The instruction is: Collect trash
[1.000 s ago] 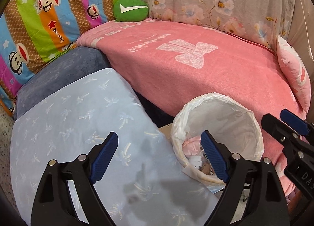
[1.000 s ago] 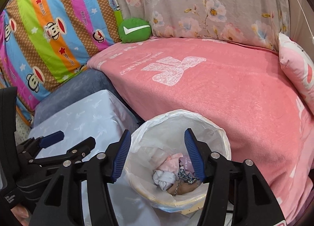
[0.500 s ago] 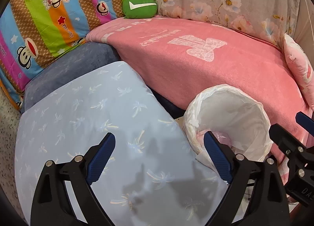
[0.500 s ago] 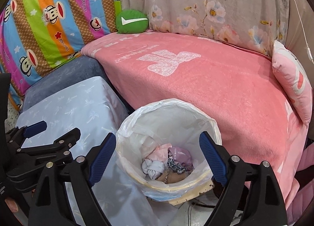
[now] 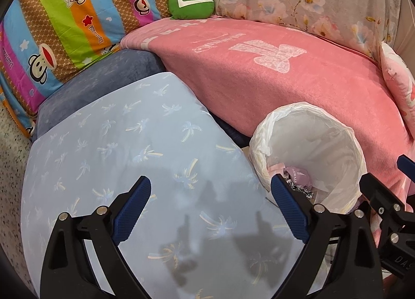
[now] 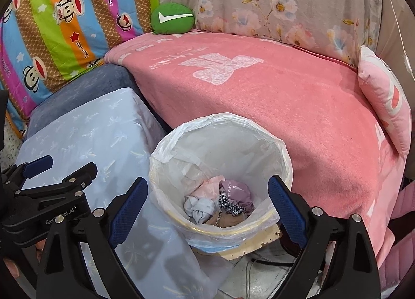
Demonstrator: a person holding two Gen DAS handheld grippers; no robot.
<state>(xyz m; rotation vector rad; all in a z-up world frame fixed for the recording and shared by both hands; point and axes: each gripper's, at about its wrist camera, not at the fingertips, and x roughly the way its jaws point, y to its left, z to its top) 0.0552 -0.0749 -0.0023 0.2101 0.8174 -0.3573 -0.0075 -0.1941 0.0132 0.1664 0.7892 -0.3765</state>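
Both hand-held grippers are pulling back and up from the lined trash bin (image 6: 220, 169) compared with a second ago, and the right hand-held gripper (image 6: 207, 195), whose fingers were narrower then, is now standing spread wide with nothing between them. It is hanging over the bin's near rim, probably because it has just let its load go. The left hand-held gripper (image 5: 210, 199) is also spread and empty, hovering over the pale blue palm-print cushion (image 5: 124, 159) to the left of the bin. Crumpled trash (image 6: 220, 201) (tissue, a purple wrapper, something brown) is lying at the bottom of the liner. The bin is sitting near the pink blanket (image 6: 272, 96), close enough for easy drops. No loose trash is showing on the blanket or cushion, so collecting is looking nearly finished.
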